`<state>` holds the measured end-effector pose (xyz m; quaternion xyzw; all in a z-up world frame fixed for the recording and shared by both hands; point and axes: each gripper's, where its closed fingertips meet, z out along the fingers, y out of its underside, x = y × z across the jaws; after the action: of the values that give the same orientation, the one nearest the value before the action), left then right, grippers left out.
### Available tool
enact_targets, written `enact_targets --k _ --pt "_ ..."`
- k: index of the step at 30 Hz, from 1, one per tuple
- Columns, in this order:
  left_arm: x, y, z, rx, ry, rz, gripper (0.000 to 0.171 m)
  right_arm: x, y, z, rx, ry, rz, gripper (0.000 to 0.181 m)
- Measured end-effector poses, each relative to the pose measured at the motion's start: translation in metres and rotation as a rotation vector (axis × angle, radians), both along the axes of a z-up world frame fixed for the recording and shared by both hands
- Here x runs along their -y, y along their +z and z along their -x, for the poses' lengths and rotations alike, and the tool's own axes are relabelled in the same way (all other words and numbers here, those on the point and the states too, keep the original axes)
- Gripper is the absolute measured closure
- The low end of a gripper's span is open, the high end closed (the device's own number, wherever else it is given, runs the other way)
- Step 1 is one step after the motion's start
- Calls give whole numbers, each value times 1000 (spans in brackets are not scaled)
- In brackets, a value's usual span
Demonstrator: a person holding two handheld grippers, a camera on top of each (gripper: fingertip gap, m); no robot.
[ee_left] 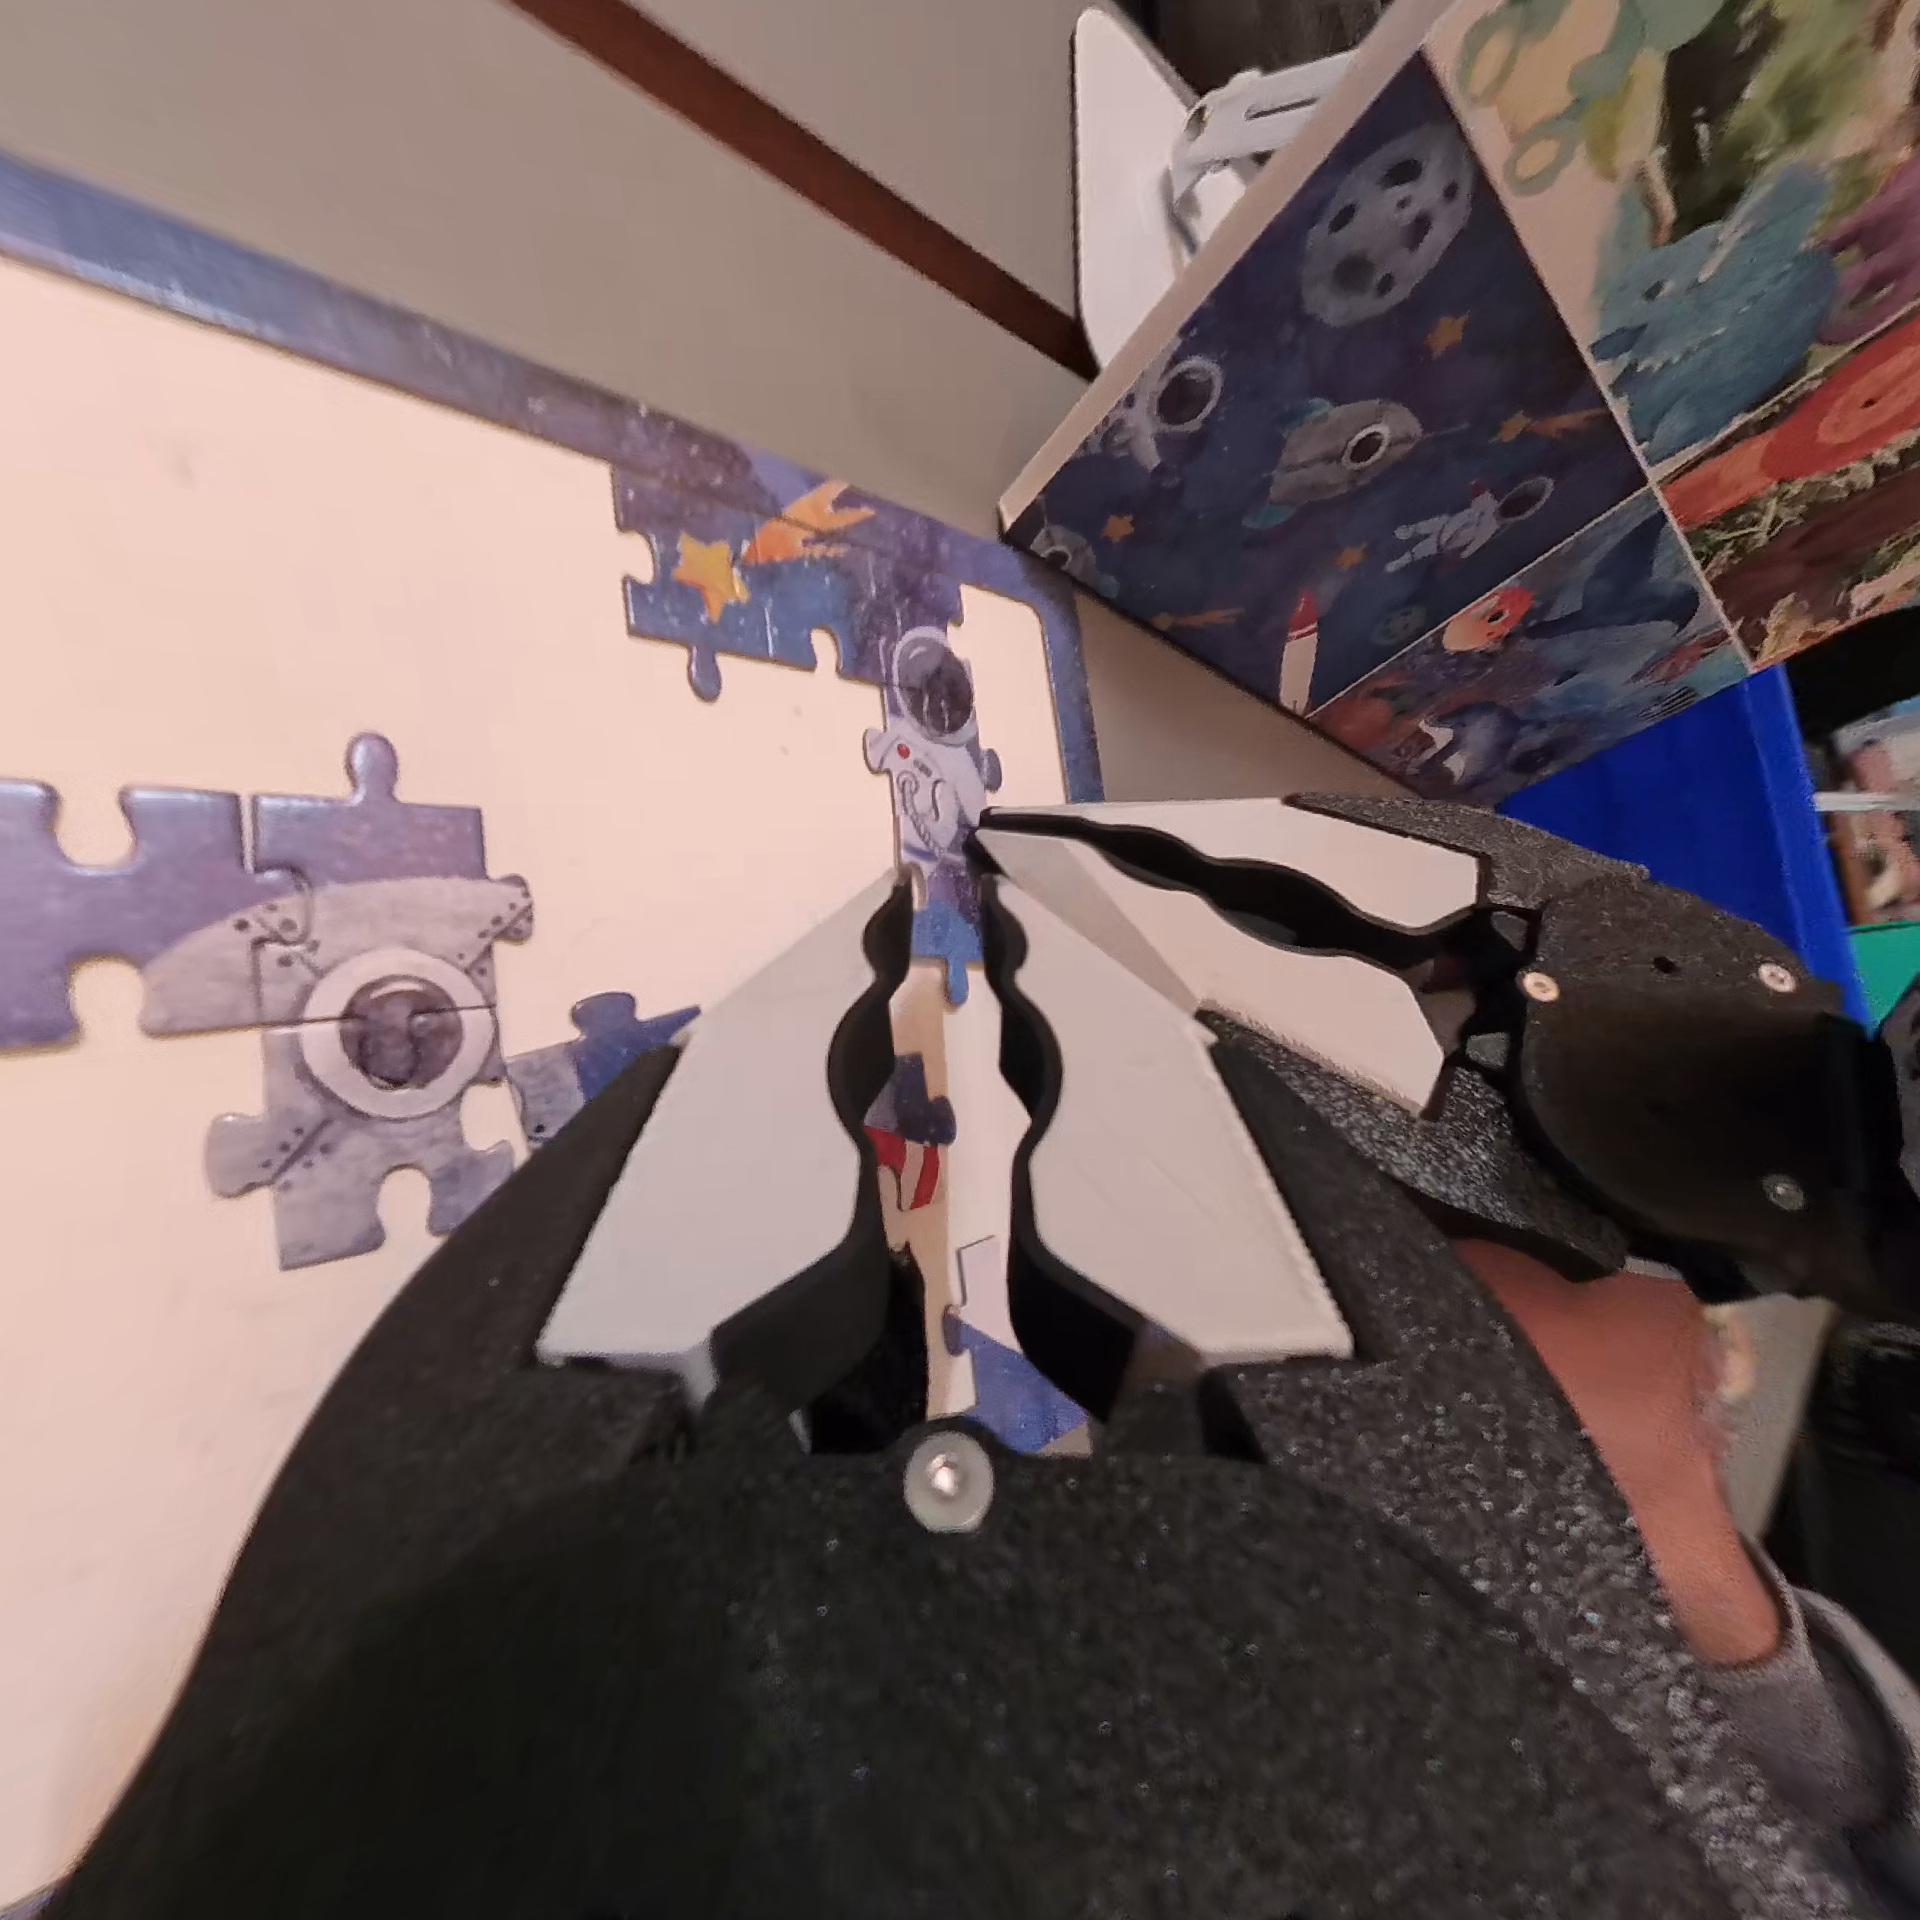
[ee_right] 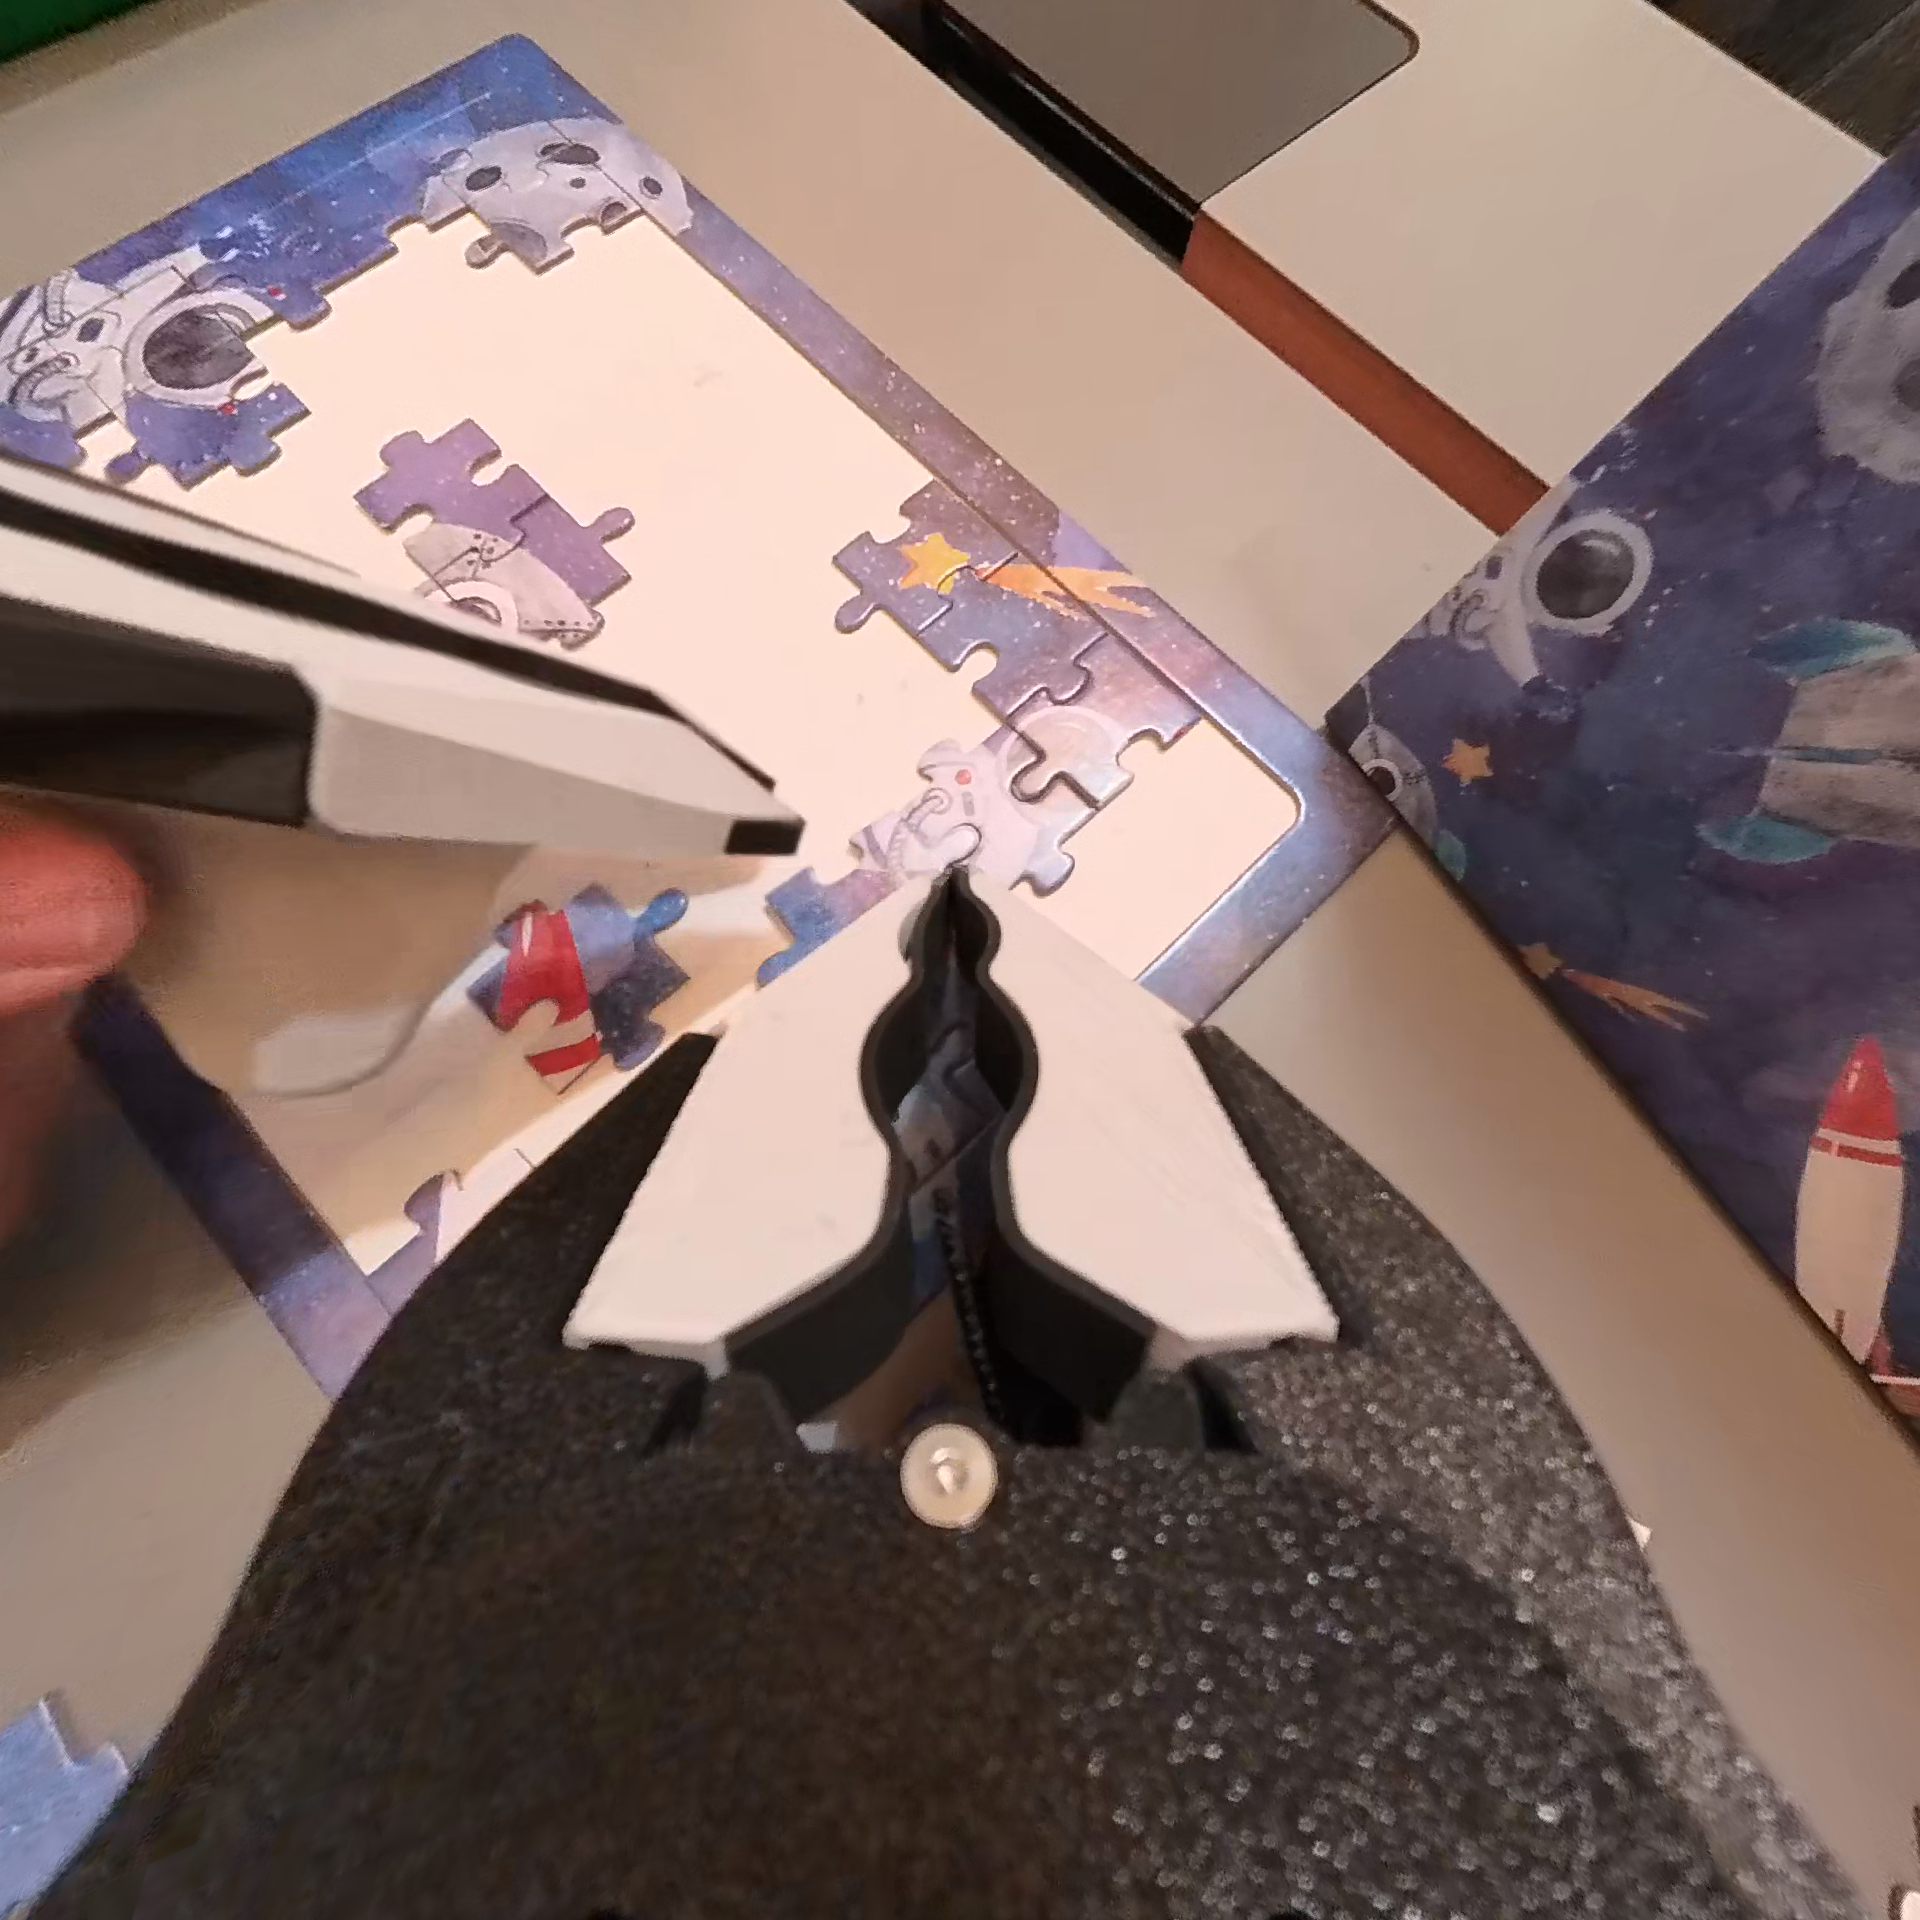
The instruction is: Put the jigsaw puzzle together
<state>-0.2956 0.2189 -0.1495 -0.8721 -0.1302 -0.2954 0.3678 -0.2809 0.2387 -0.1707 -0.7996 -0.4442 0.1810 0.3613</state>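
Observation:
The blue-framed puzzle tray (ee_left: pixel 312 322) lies on the table and also shows in the right wrist view (ee_right: pixel 810 312). A small astronaut piece (ee_left: pixel 930 769) (ee_right: pixel 935 810) sits near the tray's corner, joined to the star and comet pieces (ee_right: pixel 935 566). My right gripper (ee_right: pixel 951 883) is shut, and its tips touch the astronaut piece's edge; it also shows in the left wrist view (ee_left: pixel 982 826). My left gripper (ee_left: pixel 945 883) is narrowly open and empty, just above the tray beside that piece. A red-striped rocket piece (ee_right: pixel 561 987) lies loose below it. Joined spaceship pieces (ee_left: pixel 353 987) lie mid-tray.
The picture-covered puzzle box (ee_left: pixel 1403 416) (ee_right: pixel 1662 831) stands right beside the tray's corner. A blue bin (ee_left: pixel 1683 862) is behind it. Assembled astronaut and moon pieces (ee_right: pixel 177 353) fill the tray's far corner. A hand (ee_right: pixel 52 914) is at the left. A loose blue piece (ee_right: pixel 52 1766) lies off the tray. Only a small space, under 4 cm, lies between the two pairs of fingers.

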Motion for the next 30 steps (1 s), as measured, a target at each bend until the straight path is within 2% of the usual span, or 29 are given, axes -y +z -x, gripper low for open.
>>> enact_targets --k 2,3,6,10,19,24,30 --pt "1 5 -1 -61 -26 -28 163 0 0 0 -1 2 0 181" --pt "1 4 -4 -94 -51 -33 171 0 0 0 -2 3 1 181" --pt "2 -5 -12 -168 -114 -14 171 0 5 -1 -15 10 6 181" --pt "5 -13 -22 -163 -160 18 171 -9 27 -11 -53 -20 -26 181" --pt "5 -14 -24 -119 -161 28 171 3 1 -2 52 47 -25 181" --pt "0 -12 -4 -167 -123 17 171 -3 4 -6 59 31 -56 181" --pt "1 -12 -12 -191 -171 8 171 -5 15 -12 10 6 -11 181"
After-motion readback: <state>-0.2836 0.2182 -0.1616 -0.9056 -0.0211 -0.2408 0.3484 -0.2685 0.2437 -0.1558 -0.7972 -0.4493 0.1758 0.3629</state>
